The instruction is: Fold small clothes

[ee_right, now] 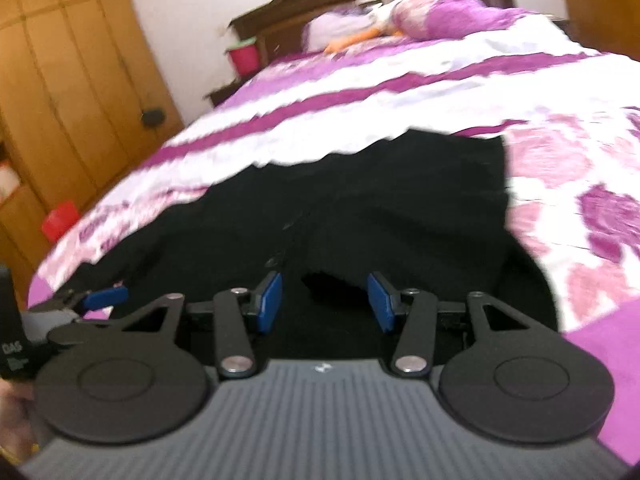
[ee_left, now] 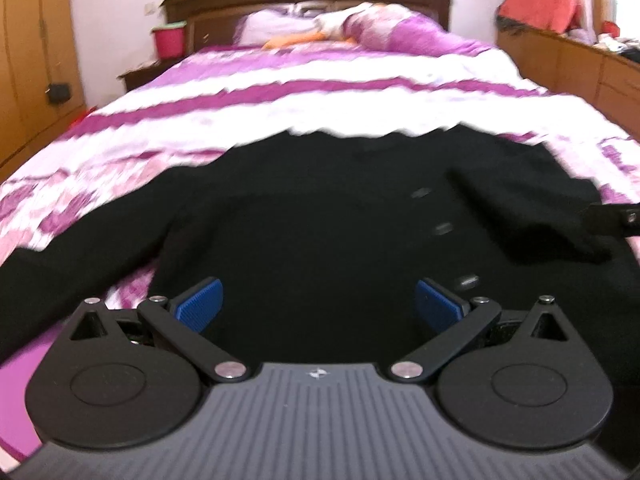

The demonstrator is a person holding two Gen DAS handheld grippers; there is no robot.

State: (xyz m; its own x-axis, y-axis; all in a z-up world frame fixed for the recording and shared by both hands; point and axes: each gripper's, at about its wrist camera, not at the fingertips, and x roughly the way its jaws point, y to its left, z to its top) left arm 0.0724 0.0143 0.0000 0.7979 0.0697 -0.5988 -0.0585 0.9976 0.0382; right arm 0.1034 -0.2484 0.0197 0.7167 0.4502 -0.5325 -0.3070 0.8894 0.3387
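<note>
currently: black cardigan point(ee_left: 304, 208) spread on bedspread point(ee_left: 320, 92), right sleeve folded in
jaws: left gripper point(ee_left: 318, 306), right gripper point(ee_right: 323, 300) both apart, empty
next: probably grasp left sleeve

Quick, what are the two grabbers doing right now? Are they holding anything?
Left gripper: open, holding nothing, over the black cardigan.
Right gripper: open, holding nothing, over the same cardigan.
</note>
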